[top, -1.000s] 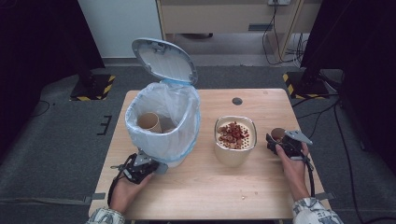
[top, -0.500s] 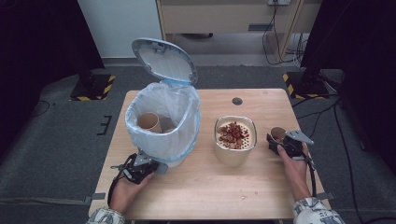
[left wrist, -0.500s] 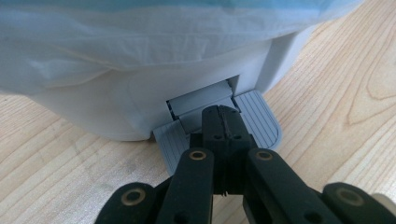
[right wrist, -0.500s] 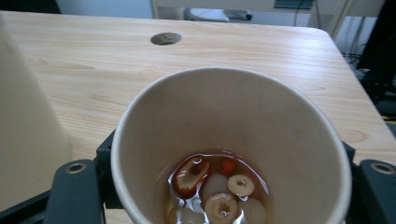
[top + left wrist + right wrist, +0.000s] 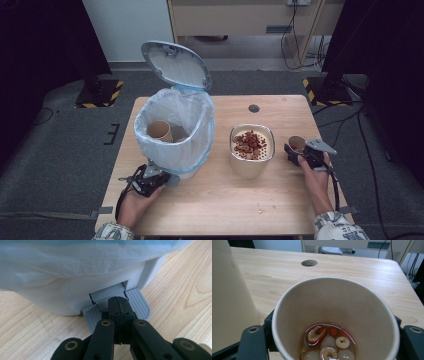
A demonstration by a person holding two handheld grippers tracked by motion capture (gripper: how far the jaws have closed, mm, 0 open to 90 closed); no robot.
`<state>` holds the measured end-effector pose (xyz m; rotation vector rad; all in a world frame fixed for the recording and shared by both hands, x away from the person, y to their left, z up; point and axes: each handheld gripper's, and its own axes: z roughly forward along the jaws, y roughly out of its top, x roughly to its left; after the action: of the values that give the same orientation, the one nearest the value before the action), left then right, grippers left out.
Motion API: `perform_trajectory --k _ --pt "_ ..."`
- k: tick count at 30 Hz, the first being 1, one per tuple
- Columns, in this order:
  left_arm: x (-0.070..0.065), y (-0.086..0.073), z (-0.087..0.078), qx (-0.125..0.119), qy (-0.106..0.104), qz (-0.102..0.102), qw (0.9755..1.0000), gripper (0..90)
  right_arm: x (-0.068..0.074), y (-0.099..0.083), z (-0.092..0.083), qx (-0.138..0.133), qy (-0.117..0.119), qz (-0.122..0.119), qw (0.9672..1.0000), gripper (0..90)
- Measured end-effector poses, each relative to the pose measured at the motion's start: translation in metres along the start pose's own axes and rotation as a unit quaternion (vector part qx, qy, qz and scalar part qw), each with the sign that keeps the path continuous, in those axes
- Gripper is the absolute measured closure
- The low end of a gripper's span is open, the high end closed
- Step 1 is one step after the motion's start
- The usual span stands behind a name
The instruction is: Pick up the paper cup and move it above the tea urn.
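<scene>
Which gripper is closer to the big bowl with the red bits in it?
The right gripper. It holds a small paper cup just right of the bowl. The left gripper is farther away, pressing the bin's pedal.

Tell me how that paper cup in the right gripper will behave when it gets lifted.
The paper cup looks thin-walled, so the right gripper, shut on it, could dent it if squeezed harder. It holds liquid with fruit slices low inside, so it is probably bottom-heavy but apt to slosh if tilted. It likely lifts easily, being mostly empty.
</scene>
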<state>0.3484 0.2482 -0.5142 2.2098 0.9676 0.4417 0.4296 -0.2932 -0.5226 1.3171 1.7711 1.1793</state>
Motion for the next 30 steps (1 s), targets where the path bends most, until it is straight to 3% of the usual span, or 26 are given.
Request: perform_trajectory --k 9,24,30 --pt "0.000 0.000 0.000 0.000 0.001 0.000 1.0000 90.0 0.003 0.007 -0.006 -0.009 0.002 -0.028 0.9996 28.4" --pt "0.000 0.000 0.000 0.000 0.000 -0.001 1.0000 90.0 -0.014 0.027 -0.021 -0.006 -0.013 -0.069 0.9975 28.7" --pt "0.000 0.000 0.000 0.000 -0.001 -0.002 1.0000 90.0 -0.017 0.036 -0.024 -0.004 -0.015 -0.073 0.9972 28.7"
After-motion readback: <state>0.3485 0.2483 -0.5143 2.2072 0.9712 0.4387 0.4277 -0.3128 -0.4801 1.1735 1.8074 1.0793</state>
